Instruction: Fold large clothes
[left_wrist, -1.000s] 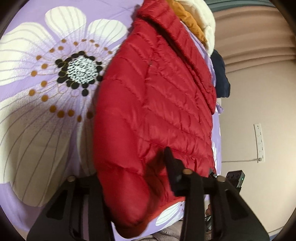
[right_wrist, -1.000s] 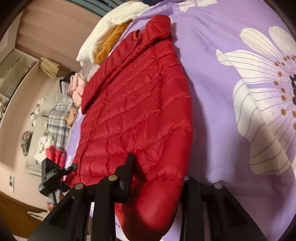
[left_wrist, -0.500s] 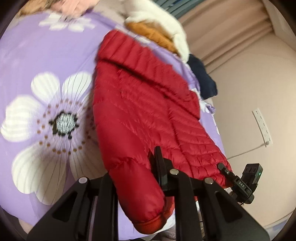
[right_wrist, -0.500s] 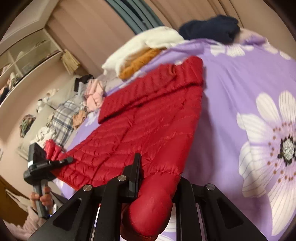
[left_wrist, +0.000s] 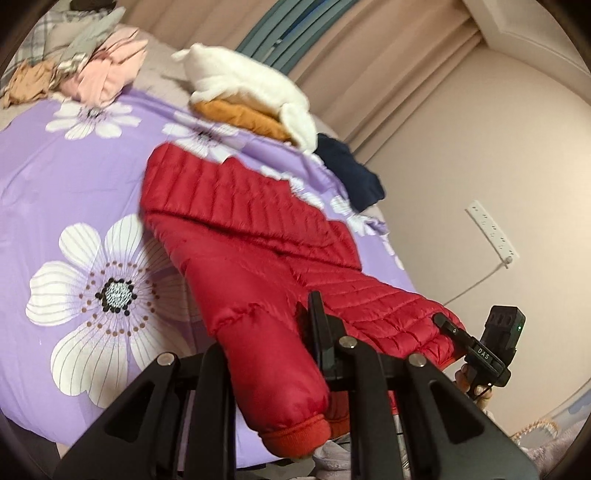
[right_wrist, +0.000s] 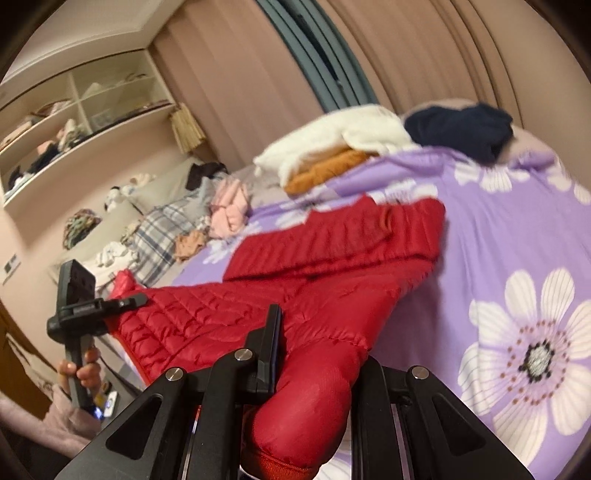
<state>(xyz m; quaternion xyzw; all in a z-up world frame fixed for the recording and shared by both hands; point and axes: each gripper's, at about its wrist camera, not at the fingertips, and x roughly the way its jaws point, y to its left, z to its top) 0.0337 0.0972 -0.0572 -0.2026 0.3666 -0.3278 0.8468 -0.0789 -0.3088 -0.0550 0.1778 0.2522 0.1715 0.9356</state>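
Jacket (left_wrist: 236, 229) is lying half-lifted on the bed (left_wrist: 55, 192), both tools (left_wrist: 269, 354) (right_wrist: 314, 358) clamping its sleeve ends; folding is barely beginning.

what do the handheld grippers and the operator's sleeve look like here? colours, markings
Both grippers are matte black. The left gripper and right gripper have flat angular fingers on triangular cut-out linkages with silver pivot pins. Seen from the left wrist, the right unit carries white "DAS" lettering and a green light. The person's sleeve is fuzzy pale pink.

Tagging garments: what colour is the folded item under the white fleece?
Mustard-orange folded item, beneath the white fleece; the left wrist view shows it best.
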